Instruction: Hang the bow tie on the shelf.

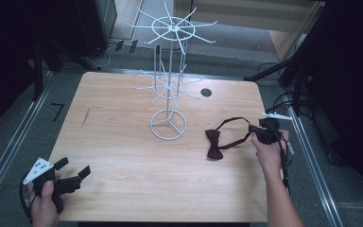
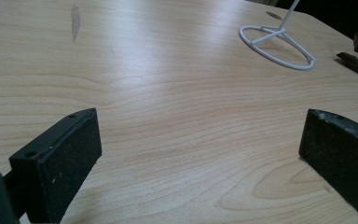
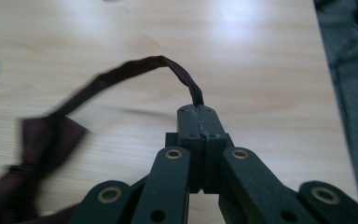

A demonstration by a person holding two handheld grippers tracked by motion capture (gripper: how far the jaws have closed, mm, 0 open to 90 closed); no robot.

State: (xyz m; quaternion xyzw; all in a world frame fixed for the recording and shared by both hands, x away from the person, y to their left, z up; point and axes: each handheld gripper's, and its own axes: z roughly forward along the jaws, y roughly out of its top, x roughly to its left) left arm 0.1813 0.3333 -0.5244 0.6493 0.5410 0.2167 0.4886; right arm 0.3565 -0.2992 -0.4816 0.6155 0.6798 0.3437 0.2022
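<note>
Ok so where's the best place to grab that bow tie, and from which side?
The thin strap, from the table's right edge: it arches clear of the wood, while the knot lies flat. The right gripper is already shut on the strap there.

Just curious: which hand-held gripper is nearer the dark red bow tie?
Right hand-held gripper: shut on the dark red bow tie strap. Left hand-held gripper: far across the table.

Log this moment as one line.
right gripper: fingers shut on strap of dark red fabric bow tie | left gripper: open, idle | white wire rack: bare
</note>
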